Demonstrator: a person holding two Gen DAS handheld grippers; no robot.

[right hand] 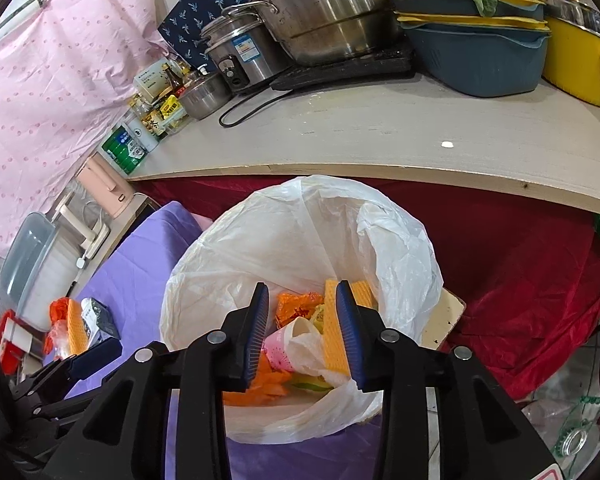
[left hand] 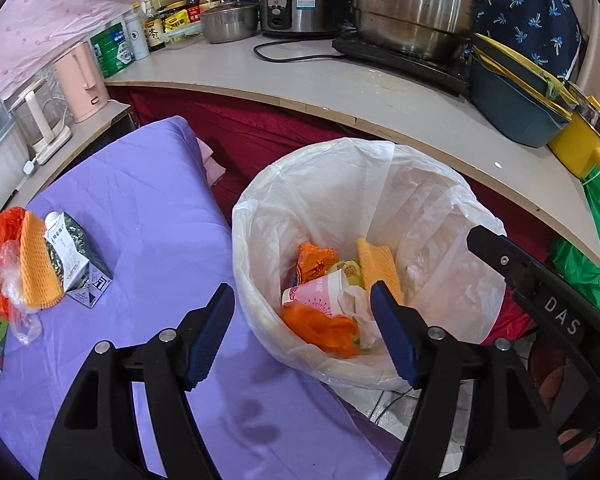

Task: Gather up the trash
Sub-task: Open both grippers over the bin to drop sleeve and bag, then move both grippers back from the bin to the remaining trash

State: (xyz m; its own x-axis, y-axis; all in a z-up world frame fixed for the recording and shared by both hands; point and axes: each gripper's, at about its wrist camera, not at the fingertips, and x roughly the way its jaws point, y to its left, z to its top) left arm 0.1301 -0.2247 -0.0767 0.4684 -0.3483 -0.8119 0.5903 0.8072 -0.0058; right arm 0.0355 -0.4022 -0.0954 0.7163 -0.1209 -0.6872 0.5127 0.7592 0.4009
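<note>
Over the bin (left hand: 260, 208), lined with a white bag, both claws hang with nothing between their pads: the left claw (left hand: 302, 336) stands wide open, the right claw (right hand: 302, 334) about half open. Inside lie an orange wrapper (left hand: 316, 260), a pink cup (left hand: 320, 292), a yellow net (left hand: 378, 264) and tissue, so I'd say part of the job is done. Left on the purple sheet (left hand: 140, 208) is a small heap: a carton (left hand: 74, 256), another yellow net (left hand: 38, 264), red and clear plastic (left hand: 8, 280). That heap sits well apart from the bin, with bare sheet between. Behind the bin, the bench (left hand: 380, 96) edge overhangs close, so lifting room is tight there.
</note>
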